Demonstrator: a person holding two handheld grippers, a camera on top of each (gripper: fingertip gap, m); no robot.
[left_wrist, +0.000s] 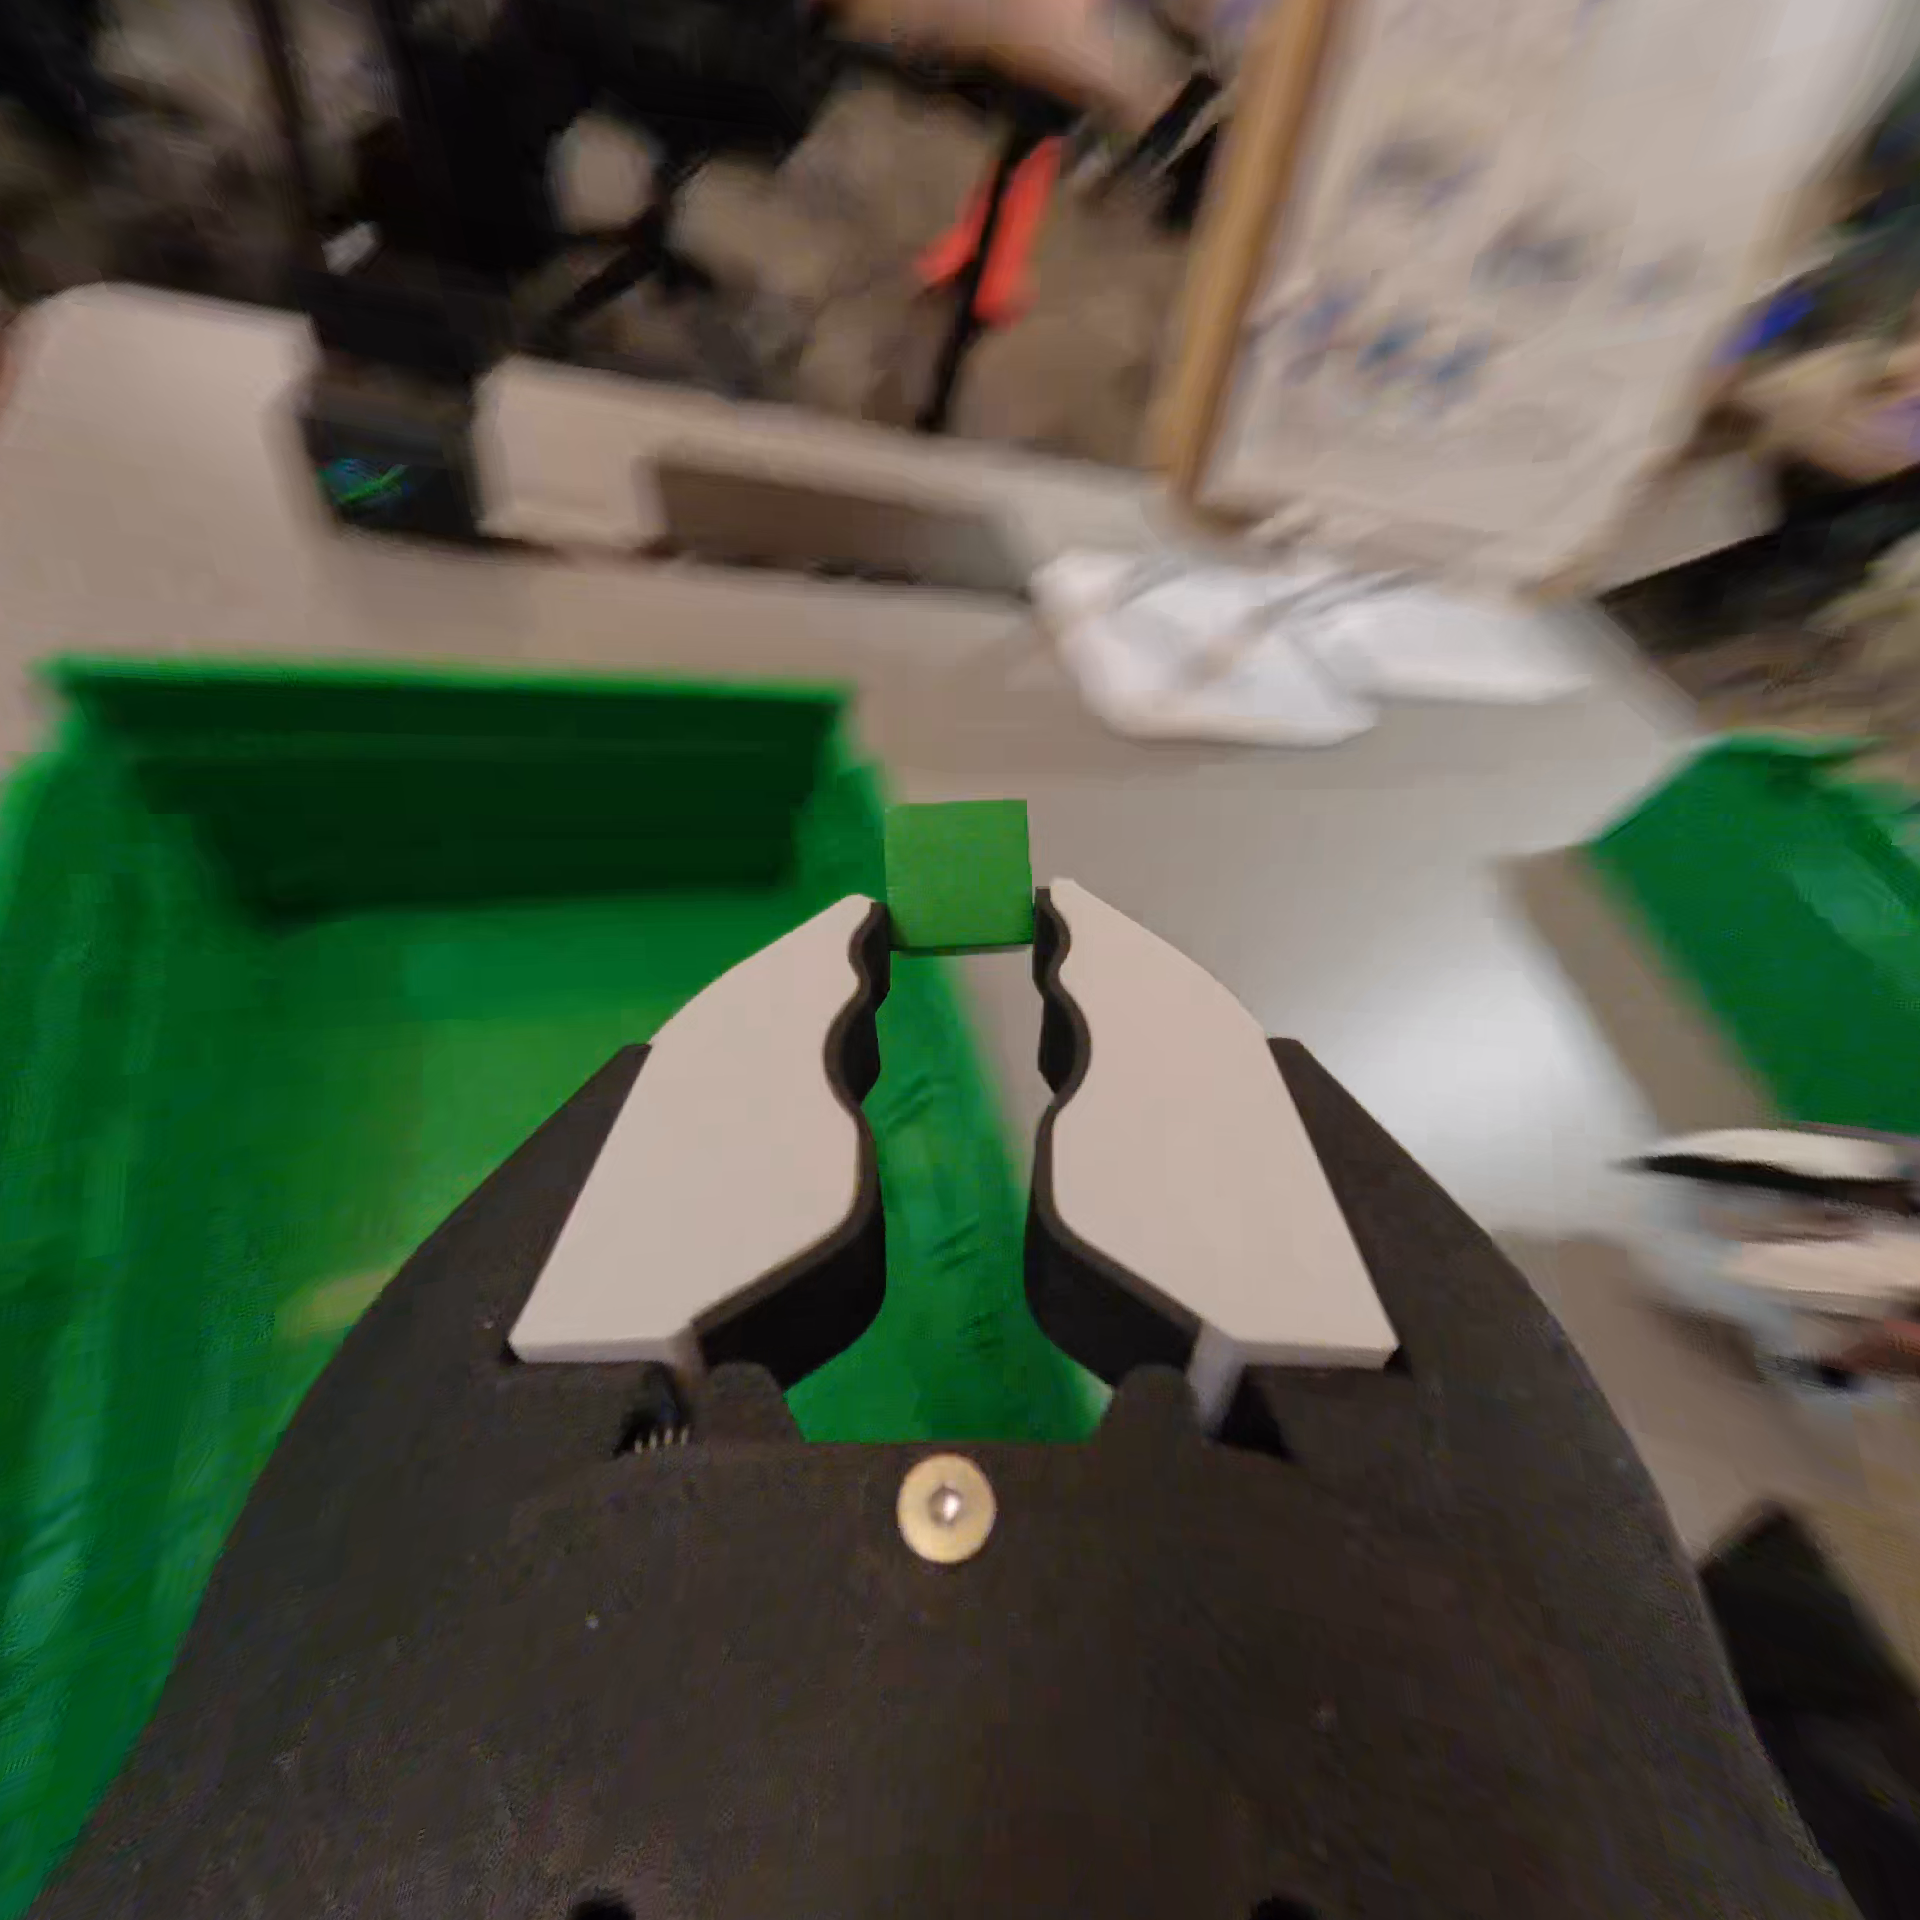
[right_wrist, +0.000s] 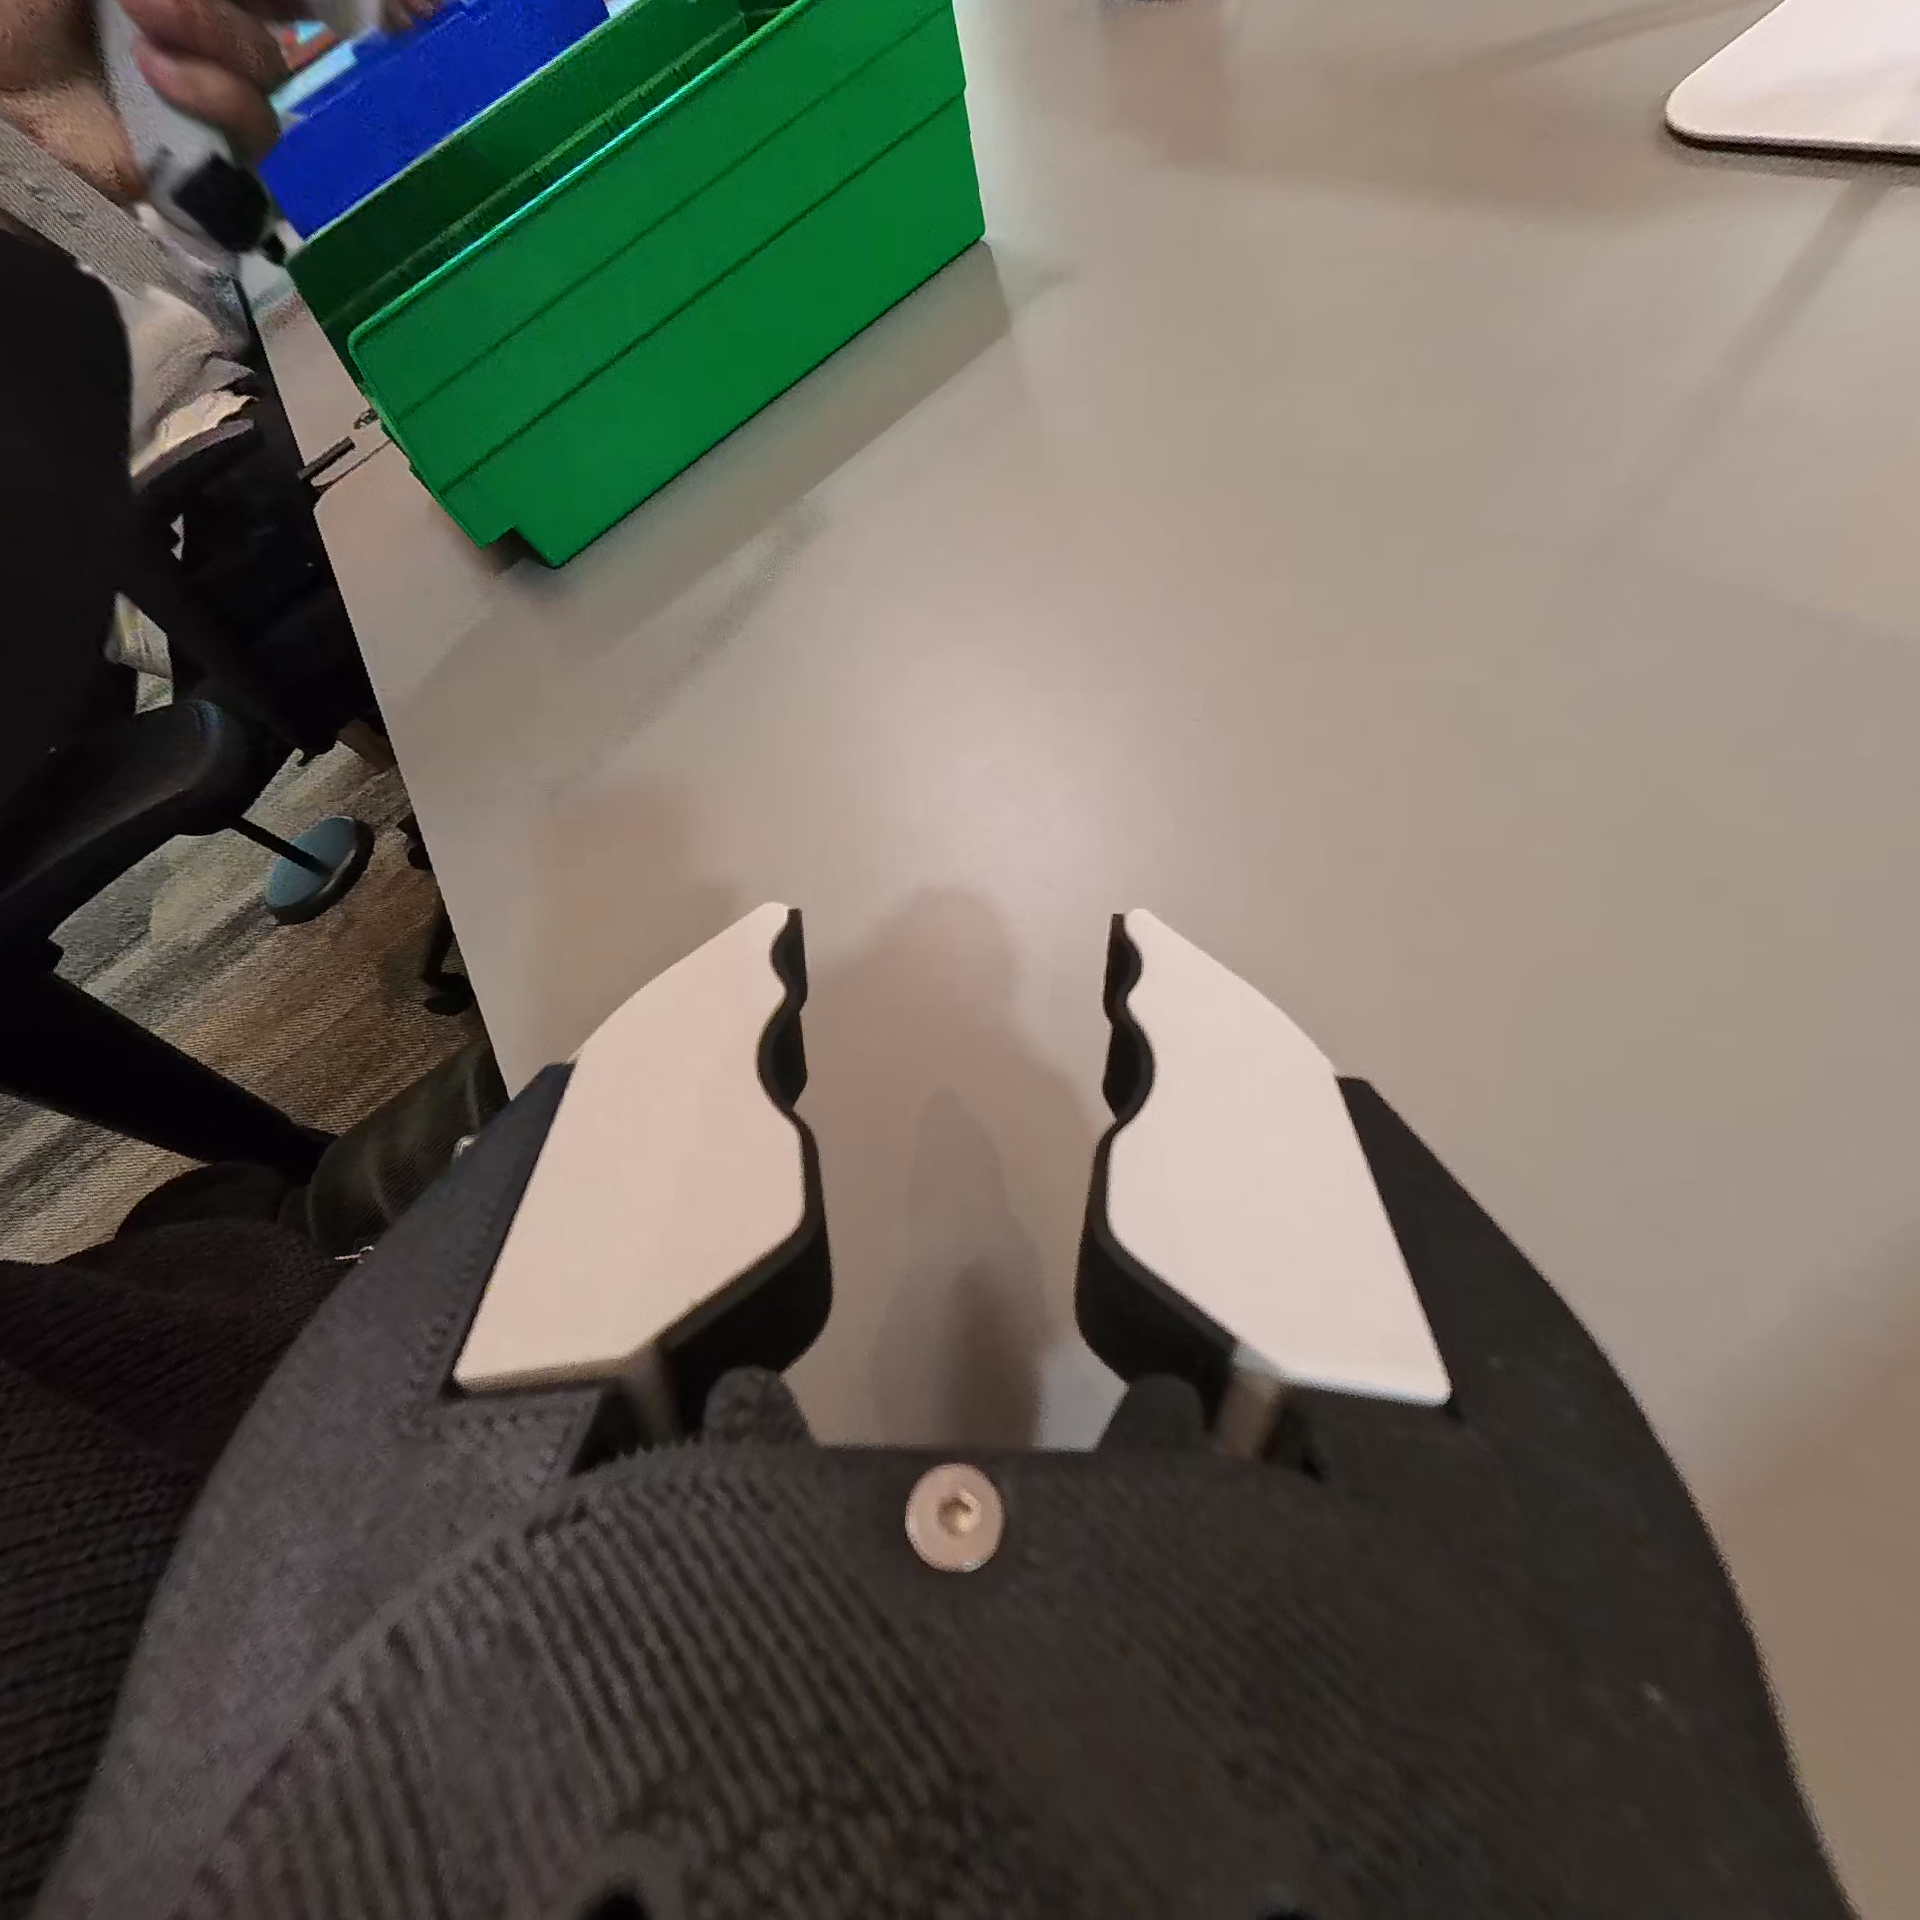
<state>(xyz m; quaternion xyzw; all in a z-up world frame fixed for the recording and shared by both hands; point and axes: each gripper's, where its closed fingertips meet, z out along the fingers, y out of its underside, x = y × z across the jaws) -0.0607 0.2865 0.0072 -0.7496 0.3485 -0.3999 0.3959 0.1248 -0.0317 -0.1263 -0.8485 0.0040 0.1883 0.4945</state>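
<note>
My left gripper (left_wrist: 958, 920) is shut on a small green block (left_wrist: 958, 873), pinched between its fingertips. It hangs above the right edge of an open green bin (left_wrist: 312, 1039) on the grey table (left_wrist: 1299, 935). The left wrist view is blurred by motion. My right gripper (right_wrist: 956, 925) is open and empty, low over the bare grey table (right_wrist: 1351, 623) near its left edge. A green bin (right_wrist: 665, 312) stands ahead and to the left of it, well apart.
A second green bin (left_wrist: 1787, 914) sits at the right of the left wrist view, with crumpled white cloth (left_wrist: 1247, 655) behind it. A blue bin (right_wrist: 416, 114) lies behind the green one. A white flat base (right_wrist: 1818, 94) is at far right. A person sits left of the table edge.
</note>
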